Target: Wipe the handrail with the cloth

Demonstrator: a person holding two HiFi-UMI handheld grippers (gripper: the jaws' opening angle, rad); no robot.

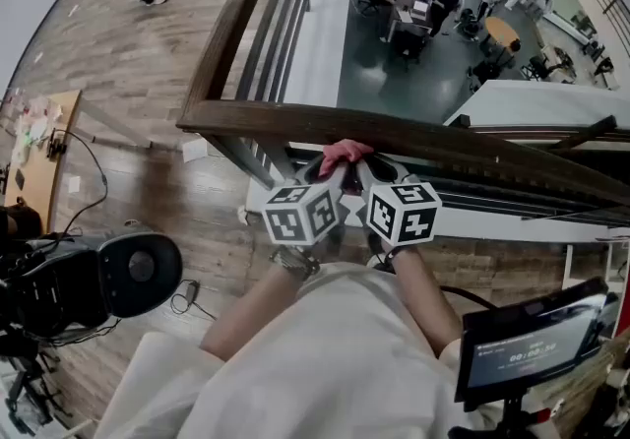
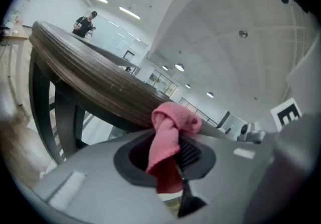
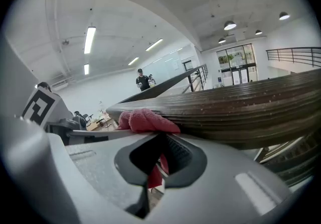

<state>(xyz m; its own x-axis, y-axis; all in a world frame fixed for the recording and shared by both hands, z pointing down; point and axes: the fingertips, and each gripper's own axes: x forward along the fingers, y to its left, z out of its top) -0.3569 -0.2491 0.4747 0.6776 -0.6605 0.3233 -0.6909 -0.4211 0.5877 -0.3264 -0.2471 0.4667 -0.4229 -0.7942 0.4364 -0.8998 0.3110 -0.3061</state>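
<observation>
Cloth (image 1: pixel 345 153) was pinched by our left tongs (image 1: pixel 318 174) and right tongs (image 1: pixel 378 171) against the handrail (image 1: pixel 472 144) — we reckoned it needed firm, slow sliding.

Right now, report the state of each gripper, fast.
Left gripper: shut on the pink cloth.
Right gripper: shut on the same cloth, which is bunched against the handrail.
</observation>
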